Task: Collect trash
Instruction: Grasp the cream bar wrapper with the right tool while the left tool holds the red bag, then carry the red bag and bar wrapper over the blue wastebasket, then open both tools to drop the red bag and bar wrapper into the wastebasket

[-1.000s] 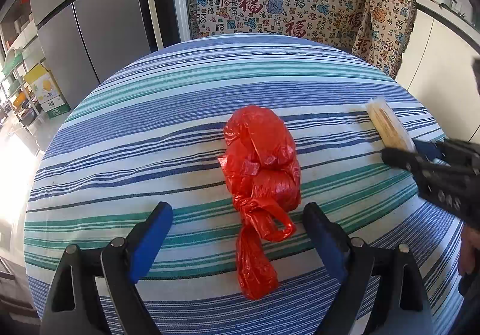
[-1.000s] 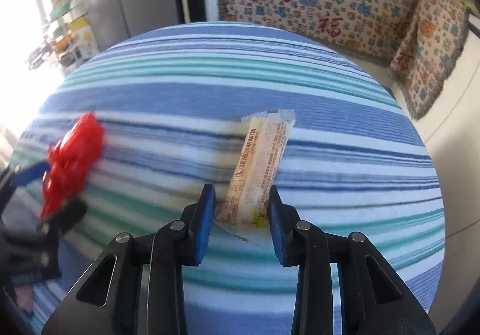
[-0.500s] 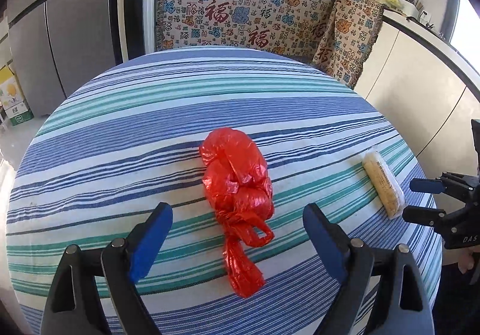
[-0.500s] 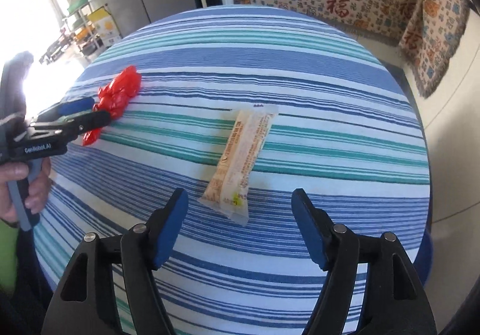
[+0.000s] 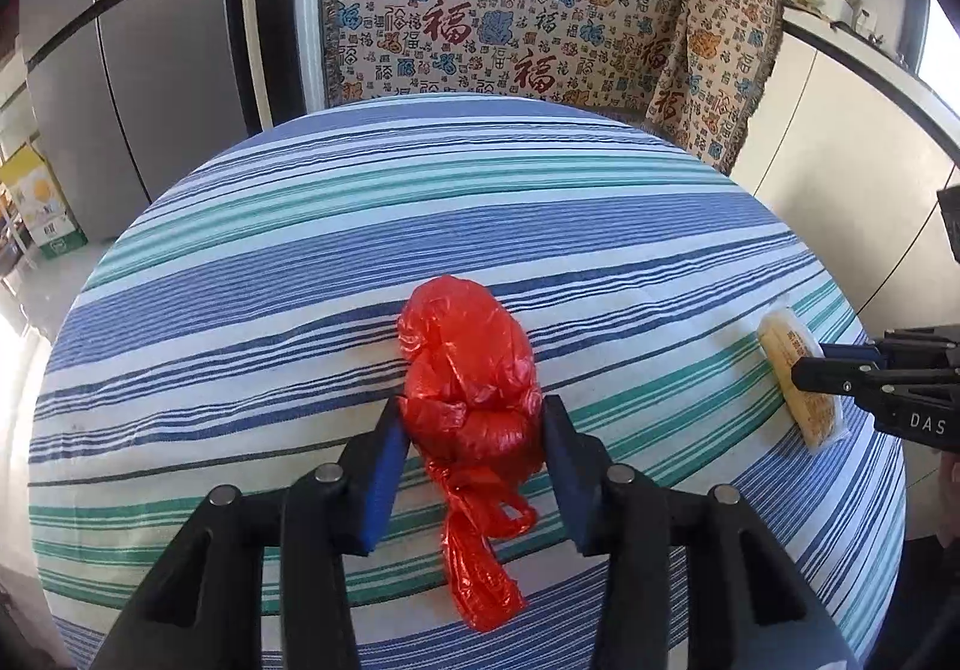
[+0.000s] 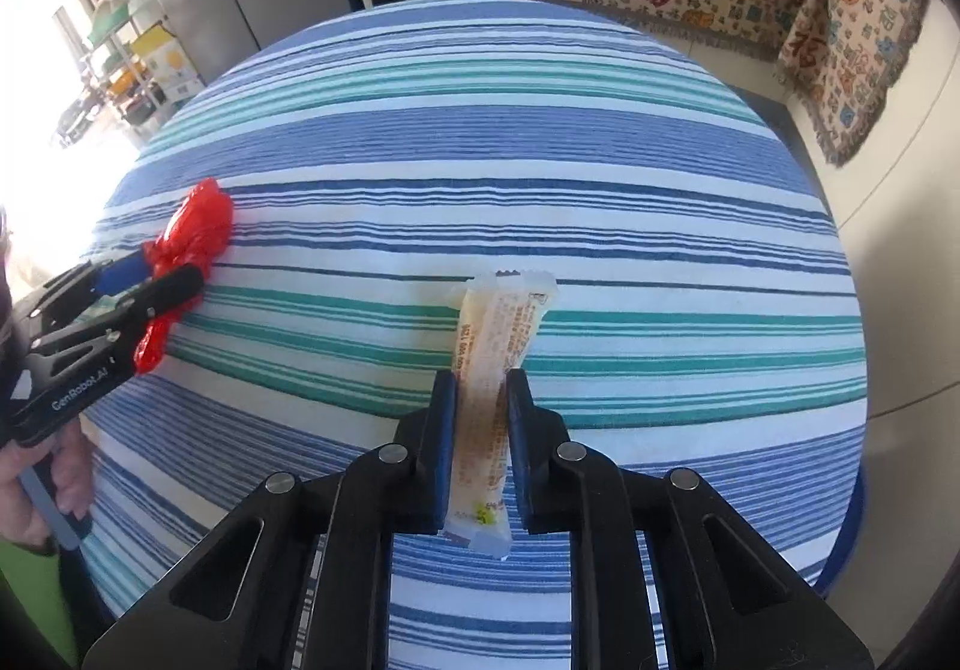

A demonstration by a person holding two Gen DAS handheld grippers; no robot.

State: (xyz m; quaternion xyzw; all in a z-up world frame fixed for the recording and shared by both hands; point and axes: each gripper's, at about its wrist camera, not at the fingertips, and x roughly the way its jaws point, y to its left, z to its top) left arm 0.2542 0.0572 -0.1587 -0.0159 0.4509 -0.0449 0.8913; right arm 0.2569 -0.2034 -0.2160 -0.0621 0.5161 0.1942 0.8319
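Note:
A crumpled red plastic bag (image 5: 468,370) lies on the round striped table (image 5: 300,262). My left gripper (image 5: 474,424) is shut on the bag's near half, blue pads pressing both sides; the bag's tail hangs toward me. A long yellowish snack wrapper (image 6: 498,346) lies on the table's right part. My right gripper (image 6: 480,400) is shut on the wrapper's near half. In the left wrist view the wrapper (image 5: 792,364) and right gripper (image 5: 840,364) show at the far right. In the right wrist view the bag (image 6: 192,232) and left gripper (image 6: 150,286) show at the left.
A patterned cloth-covered sofa (image 5: 510,28) stands behind the table. Grey fridge doors (image 5: 138,70) stand at the back left, with boxes (image 5: 42,208) on the floor. A white counter (image 5: 852,130) runs along the right. The table edge (image 6: 852,490) is close to the right gripper.
Both grippers were open half a second ago. Each has moved forward and closed: the left on the red bag, the right on the wrapper.

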